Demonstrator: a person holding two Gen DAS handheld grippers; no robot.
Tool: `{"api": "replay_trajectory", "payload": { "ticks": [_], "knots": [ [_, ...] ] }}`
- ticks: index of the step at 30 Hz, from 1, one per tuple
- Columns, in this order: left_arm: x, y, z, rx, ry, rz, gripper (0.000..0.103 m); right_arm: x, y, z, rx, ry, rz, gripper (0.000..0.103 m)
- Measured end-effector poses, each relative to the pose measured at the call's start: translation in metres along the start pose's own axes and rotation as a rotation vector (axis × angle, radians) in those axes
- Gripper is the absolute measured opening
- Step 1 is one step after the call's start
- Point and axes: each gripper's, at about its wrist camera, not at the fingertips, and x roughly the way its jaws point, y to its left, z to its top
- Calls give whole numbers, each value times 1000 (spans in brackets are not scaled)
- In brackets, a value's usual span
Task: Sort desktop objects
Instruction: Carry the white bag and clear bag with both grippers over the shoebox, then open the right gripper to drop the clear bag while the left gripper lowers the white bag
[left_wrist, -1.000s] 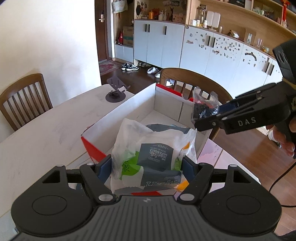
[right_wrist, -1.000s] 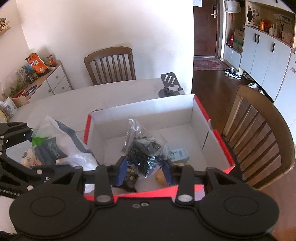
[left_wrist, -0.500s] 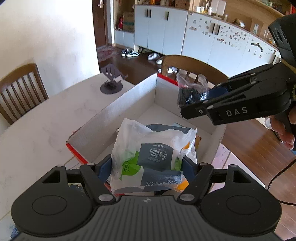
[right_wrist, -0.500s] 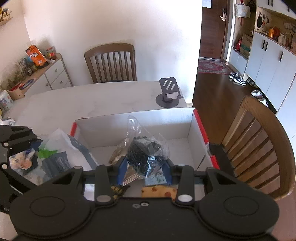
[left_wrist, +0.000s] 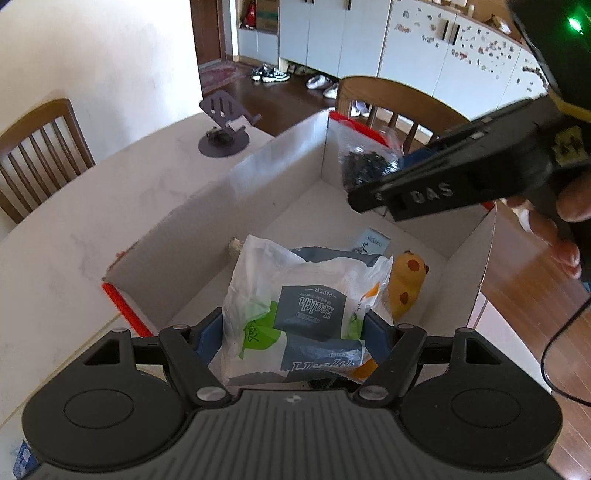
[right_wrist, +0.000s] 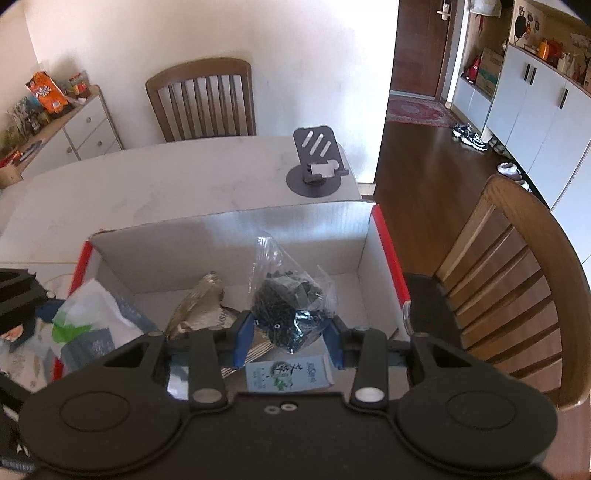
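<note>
Parcels poised above the open cardboard box (left_wrist: 280, 173): left gripper (left_wrist: 295, 328) jaws clamp a white tissue pack (left_wrist: 303, 306), right gripper (right_wrist: 291, 334) jaws pinch a clear bag of black parts (right_wrist: 291, 314), both directly over its floor.

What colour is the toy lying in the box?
Yellow toy with orange spots, clearest in the left wrist view.

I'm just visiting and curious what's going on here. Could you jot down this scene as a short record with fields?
Setting: white table in a home, with wooden chairs beside it
Container: open cardboard box with red edges
Left gripper: shut on a white tissue pack, held over the box
Right gripper: shut on a clear bag of small black parts, also over the box
Already in box: yellow spotted toy, small light-blue packet
Outside box: dark phone stand
</note>
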Motion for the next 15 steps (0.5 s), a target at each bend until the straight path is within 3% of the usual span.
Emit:
{"api": "replay_trajectory", "payload": {
  "ticks": [15],
  "knots": [
    [24,-7,-1,-2,57,11,76,54,-2,4,-36,91,-5,40]
  ]
}}
